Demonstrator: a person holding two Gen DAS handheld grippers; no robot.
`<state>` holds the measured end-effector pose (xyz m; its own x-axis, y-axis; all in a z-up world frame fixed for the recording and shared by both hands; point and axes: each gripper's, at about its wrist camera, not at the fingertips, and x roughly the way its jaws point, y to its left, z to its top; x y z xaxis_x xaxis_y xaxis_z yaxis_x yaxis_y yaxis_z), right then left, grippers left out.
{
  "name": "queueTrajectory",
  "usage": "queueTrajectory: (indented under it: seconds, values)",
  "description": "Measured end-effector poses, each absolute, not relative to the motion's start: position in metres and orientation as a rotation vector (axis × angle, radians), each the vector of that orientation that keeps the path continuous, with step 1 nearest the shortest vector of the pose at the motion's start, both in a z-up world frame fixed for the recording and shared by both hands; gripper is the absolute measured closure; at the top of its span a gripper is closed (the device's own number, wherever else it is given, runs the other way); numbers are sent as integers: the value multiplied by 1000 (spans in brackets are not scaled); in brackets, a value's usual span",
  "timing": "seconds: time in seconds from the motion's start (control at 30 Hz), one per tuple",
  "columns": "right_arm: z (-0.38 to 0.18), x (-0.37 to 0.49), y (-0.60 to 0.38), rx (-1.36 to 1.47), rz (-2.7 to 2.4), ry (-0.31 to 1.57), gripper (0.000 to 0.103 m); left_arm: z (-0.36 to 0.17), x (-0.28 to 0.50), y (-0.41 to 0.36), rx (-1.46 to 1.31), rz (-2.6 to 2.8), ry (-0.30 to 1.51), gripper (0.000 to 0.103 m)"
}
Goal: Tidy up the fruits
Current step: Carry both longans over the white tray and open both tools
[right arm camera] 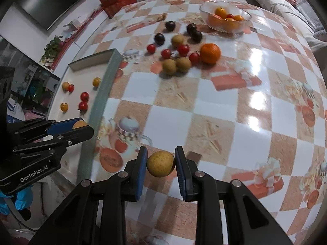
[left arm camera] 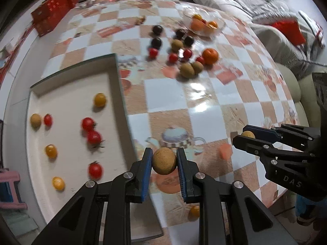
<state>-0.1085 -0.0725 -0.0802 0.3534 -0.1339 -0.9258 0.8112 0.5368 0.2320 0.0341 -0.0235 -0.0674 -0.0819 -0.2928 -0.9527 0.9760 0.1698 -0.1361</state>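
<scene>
Fruits, left wrist view: white tray (left arm camera: 114, 77) holds four red tomatoes, three yellow ones, one tan fruit. Left gripper (left arm camera: 164, 161) is clamped on one tan longan (left arm camera: 164, 160).

Right wrist view: right gripper (right arm camera: 160, 164) is clamped on one yellowish longan (right arm camera: 160, 163); tabletop shows four dark fruits, one orange (right arm camera: 210, 53).

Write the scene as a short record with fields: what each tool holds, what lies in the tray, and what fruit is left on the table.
left tool: shut on a tan round fruit
right tool: shut on a yellow-tan round fruit
white tray: red tomatoes, yellow tomatoes, one tan fruit
table: dark round fruits, red tomatoes, tan fruits, one orange
glass bowl: orange fruits inside
</scene>
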Motion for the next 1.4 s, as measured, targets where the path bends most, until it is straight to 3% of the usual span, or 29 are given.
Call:
queueTrajectory:
  seconds: [0.7, 1.4]
  values:
    - [-63, 18, -49, 685, -482, 1043, 73, -67, 131, 46, 658, -1042, 1209, 78]
    - [-120, 81, -10, 569, -368, 1271, 73, -116, 146, 73, 750, -938, 1265, 78]
